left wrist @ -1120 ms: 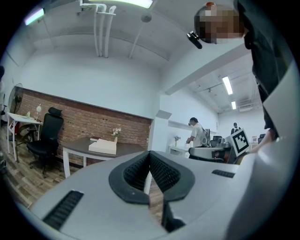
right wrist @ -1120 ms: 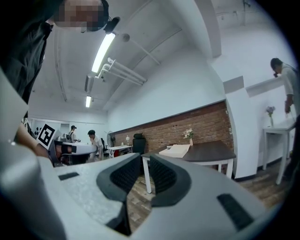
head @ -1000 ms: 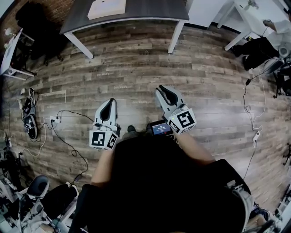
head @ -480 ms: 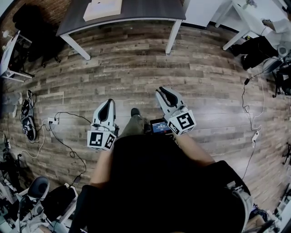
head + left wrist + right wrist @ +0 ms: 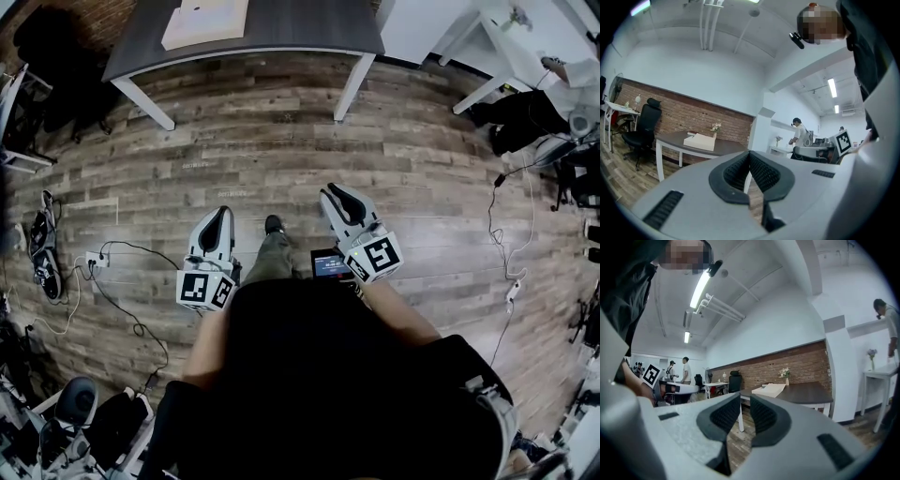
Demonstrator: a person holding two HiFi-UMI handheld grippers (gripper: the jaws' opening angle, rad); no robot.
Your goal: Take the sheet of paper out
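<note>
A pale flat box (image 5: 204, 21) lies on the dark table (image 5: 309, 28) at the far end of the wooden floor. I cannot pick out a separate sheet of paper on it. Both grippers are held level in front of the person, well short of the table. The left gripper (image 5: 221, 216) has its pads meeting at the tips with nothing between them; past the left gripper (image 5: 749, 155) I see the box (image 5: 700, 141). The right gripper (image 5: 336, 191) stands a little open and empty. Beyond the right gripper (image 5: 745, 398) the box (image 5: 768, 390) lies beside a small flower vase (image 5: 786, 376).
White table legs (image 5: 352, 86) stand ahead. A white desk (image 5: 502, 42) and a person (image 5: 562, 89) are at the far right. Cables and a power strip (image 5: 94, 260) lie on the floor at left. A black office chair (image 5: 641, 133) stands left of the dark table.
The person has stepped towards the dark table; a shoe now shows between the grippers. Both grippers travelled along with the body. Neither pair of jaws has changed.
</note>
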